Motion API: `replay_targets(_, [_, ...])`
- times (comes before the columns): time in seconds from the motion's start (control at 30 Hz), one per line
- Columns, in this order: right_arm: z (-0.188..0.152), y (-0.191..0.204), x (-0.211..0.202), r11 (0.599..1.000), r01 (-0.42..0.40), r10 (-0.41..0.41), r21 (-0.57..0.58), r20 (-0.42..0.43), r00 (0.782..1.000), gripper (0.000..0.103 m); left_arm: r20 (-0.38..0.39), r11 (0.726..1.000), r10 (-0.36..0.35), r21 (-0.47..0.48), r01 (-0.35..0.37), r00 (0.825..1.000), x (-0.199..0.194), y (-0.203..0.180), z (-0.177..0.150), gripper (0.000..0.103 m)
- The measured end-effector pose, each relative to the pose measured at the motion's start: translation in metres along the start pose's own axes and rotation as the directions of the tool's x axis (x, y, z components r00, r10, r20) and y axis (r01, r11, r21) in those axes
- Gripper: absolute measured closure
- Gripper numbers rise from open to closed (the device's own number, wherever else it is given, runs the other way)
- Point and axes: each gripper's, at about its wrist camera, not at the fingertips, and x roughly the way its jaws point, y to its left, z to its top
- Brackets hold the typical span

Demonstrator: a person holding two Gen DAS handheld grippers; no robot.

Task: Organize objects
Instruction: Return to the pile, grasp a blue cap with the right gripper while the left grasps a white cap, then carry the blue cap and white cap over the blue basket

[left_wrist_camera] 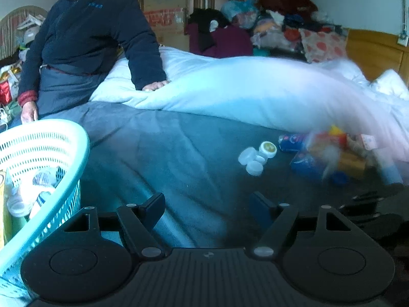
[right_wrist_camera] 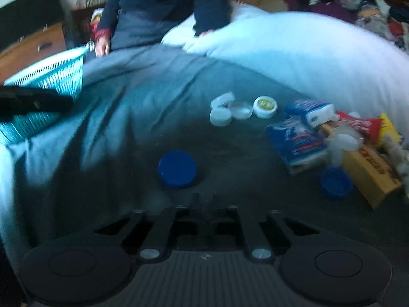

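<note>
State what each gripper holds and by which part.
Nothing is held. The left gripper is open over the grey blanket; the right gripper is shut with nothing between its fingers.

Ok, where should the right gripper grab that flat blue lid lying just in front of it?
Grip the blue lid by its rim, coming straight down from above with the jaws either side of it. It lies flat on the grey bedcover with nothing close beside it, so probably only the thin edge offers purchase.

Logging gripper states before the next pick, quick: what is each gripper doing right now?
Left gripper: open, fingers spread wide, holding nothing.
Right gripper: shut, fingers together, nothing visible between them.
</note>
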Motion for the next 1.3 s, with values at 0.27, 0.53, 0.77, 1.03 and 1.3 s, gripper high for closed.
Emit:
replay_targets(0.27, [0.020,0.004,0.029,0.994,-0.092,0.091,0.056,0.023,0.996,0.051,-0.024,1.000,-0.007,0.001,0.007,1.000,0.003,-0.005,-0.005,0.029])
replay_targets(0.53, [0.007,-0.010,0.006,0.982,-0.098,0.084,0.161,0.091,0.992,0.061,-0.044,0.999,-0.037,0.029,0.038,0.998,0.010,-0.018,-0.012,0.029])
replay_targets(0.77, [-0.029,-0.030,-0.041,0.981,0.181,-0.183,0.070,0.011,0.983,0.060,-0.043,0.987,-0.113,0.113,0.117,0.993,0.035,-0.050,-0.014,0.030])
replay_targets(1.03, [-0.067,-0.051,-0.042,0.967,0.237,-0.241,0.091,0.027,0.970,0.049,-0.111,0.974,-0.149,0.153,0.165,0.983,0.100,-0.098,-0.033,0.034])
replay_targets(1.3, [-0.063,-0.052,-0.030,0.978,0.188,-0.194,0.087,0.065,0.979,0.059,-0.105,0.968,-0.133,0.201,0.152,0.986,0.116,-0.114,-0.036,0.038])
